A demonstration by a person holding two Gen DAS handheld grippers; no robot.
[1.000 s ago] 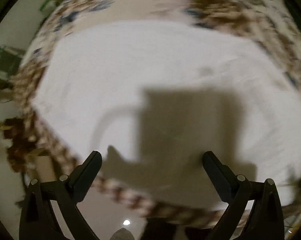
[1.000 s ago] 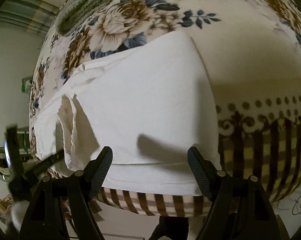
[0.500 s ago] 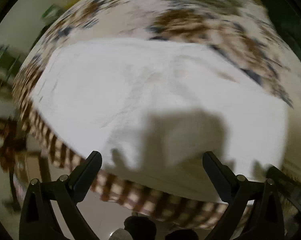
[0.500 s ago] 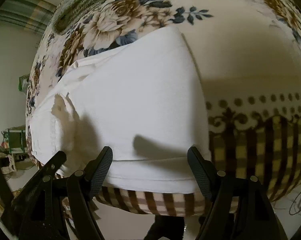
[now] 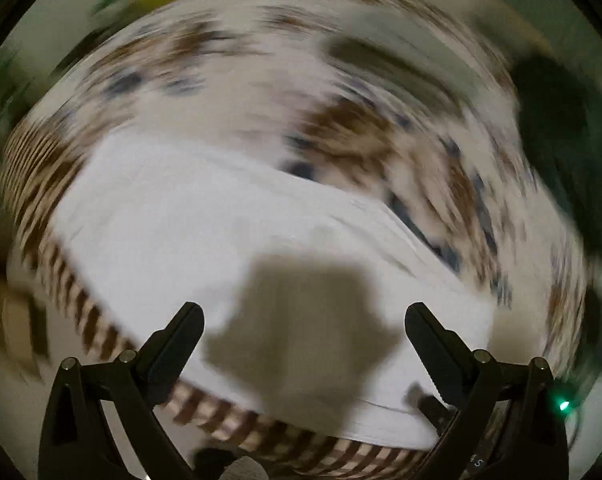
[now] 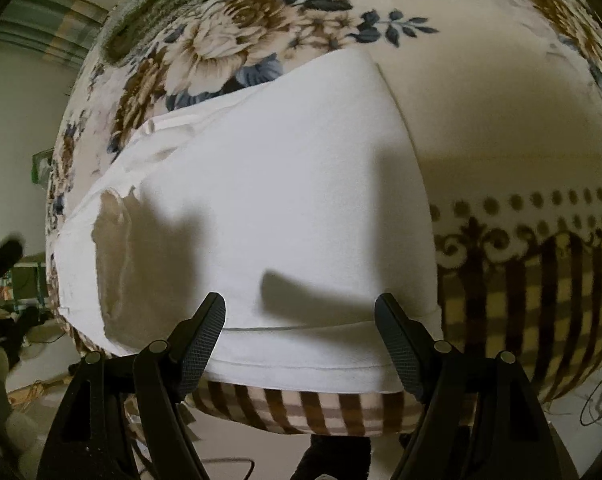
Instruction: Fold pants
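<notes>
white pants (image 6: 269, 200) folded flat on floral blanket (image 6: 481, 112), near edge at 6 o'clock | right gripper (image 6: 301, 320) jaws apart, empty, above hem | left gripper (image 5: 305, 332) jaws apart, empty, view blurred

Floral blanket (image 6: 481, 92) with striped border (brown and cream), pale floor (image 6: 237, 436) below

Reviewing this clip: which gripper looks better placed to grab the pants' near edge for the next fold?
Probably the right gripper: open and empty, it frames the hem of the white pants. The left gripper, also open and empty, gives a smeared view, so seems less settled.
</notes>
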